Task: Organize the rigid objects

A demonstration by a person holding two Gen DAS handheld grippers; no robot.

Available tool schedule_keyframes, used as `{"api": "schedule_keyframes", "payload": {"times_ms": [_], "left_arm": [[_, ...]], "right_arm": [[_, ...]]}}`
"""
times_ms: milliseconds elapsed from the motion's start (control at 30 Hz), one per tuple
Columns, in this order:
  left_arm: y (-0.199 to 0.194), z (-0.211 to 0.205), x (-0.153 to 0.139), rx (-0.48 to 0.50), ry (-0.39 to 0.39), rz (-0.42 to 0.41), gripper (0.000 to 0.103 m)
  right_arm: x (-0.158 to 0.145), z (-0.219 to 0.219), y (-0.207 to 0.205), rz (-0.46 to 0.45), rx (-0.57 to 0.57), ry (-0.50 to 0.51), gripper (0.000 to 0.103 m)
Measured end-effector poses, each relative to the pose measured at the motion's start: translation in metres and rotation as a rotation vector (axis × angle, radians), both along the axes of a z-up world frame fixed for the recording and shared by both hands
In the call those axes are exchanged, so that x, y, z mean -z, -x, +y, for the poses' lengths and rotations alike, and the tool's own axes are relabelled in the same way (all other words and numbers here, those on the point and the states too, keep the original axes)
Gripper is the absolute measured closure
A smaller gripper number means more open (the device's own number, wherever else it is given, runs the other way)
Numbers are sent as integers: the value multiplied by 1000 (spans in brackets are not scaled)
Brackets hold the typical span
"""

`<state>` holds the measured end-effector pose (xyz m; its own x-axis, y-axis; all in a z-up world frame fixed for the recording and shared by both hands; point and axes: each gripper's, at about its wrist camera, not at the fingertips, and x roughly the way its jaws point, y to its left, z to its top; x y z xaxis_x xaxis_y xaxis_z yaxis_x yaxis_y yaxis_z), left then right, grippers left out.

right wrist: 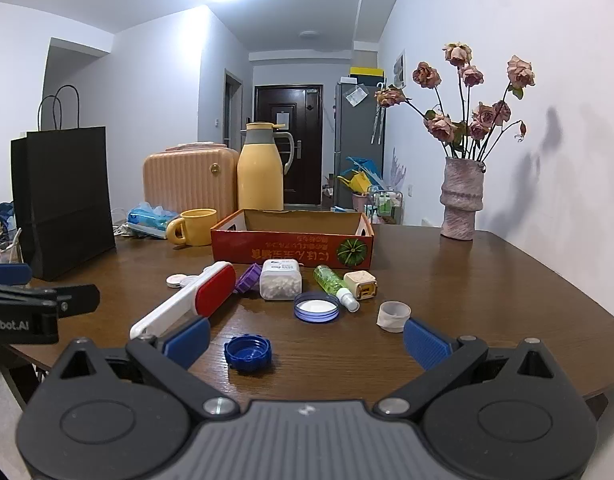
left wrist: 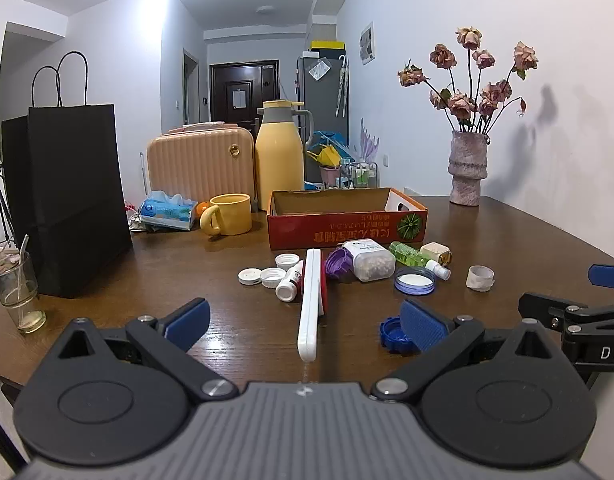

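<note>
Left gripper (left wrist: 305, 326) jaws wide apart, empty; right gripper (right wrist: 305, 344) likewise.

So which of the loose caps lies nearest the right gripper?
The dark blue cap, open side up, just ahead of the right gripper; the other caps lie farther back.

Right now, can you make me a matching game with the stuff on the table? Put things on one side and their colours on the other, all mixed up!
Things:
1. mug
2. paper bag
3. cardboard box
4. toothed cap nearest the right gripper

Colours:
A. dark blue
B. yellow
C. red-orange
D. black

Pairs: 1-B, 2-D, 3-C, 4-A
</note>
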<state>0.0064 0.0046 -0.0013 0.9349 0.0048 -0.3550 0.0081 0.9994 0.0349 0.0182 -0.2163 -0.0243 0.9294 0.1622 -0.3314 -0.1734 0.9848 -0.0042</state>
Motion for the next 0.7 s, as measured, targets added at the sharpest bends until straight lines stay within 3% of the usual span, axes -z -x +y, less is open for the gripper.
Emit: {"api": "schedule_keyframes", "payload": {"times_ms": [700], "left_arm": [[2, -2, -2, 0, -4, -3, 0]], "right_arm": [[-4, 1, 1, 5, 6, 2, 0]]}}
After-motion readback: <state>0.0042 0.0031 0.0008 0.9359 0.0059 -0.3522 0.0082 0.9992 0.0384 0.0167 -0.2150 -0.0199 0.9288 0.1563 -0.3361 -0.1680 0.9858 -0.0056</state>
